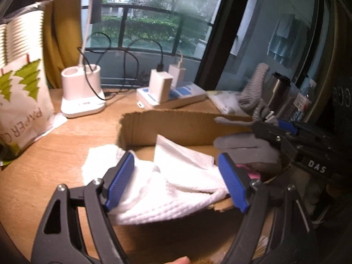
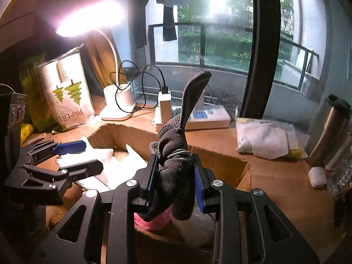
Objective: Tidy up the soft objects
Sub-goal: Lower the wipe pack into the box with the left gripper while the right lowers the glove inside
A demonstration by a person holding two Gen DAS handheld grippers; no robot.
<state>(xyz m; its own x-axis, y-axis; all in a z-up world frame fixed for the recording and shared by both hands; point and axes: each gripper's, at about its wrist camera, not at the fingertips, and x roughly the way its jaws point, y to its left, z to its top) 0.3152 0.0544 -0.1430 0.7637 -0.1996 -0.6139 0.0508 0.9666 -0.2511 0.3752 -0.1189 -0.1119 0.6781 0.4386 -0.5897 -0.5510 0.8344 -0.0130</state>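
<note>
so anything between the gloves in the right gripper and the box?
Nothing visible. The right gripper holds the dark gloves over the open cardboard box. The white cloth fills the box's left side; the open left gripper is over it.

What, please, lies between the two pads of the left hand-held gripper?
In the left wrist view, a white cloth lies between the open pads, draped over the rim of the cardboard box; neither pad presses it.

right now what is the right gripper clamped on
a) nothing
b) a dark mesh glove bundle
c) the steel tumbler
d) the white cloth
b, in the right wrist view the right gripper has its blue pads pressed against the dark mesh glove bundle, held above the cardboard box.
</note>
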